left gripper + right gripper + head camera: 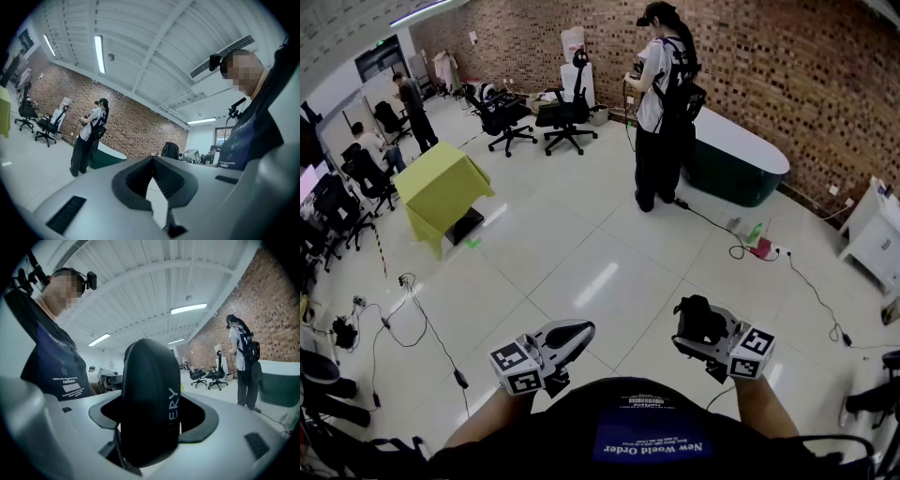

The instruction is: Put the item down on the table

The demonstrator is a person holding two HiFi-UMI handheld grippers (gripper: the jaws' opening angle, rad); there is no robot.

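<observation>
My right gripper (697,330) is held low in front of my body, above the tiled floor, and is shut on a rounded black item (700,317). In the right gripper view the black item (150,394) fills the space between the jaws and carries pale lettering on its side; the right gripper (151,420) points upward, toward the ceiling. My left gripper (572,336) sits at the same height to the left, shut with nothing in it. The left gripper view shows the left gripper (152,161) with its ribbed pads meeting at the tip.
A table under a yellow cloth (441,183) stands to the far left. A person (661,103) stands beside a dark green rounded counter (736,164) at the brick wall. A white cabinet (874,234) is at the right. Cables (412,309) trail over the floor; office chairs (567,112) stand at the back.
</observation>
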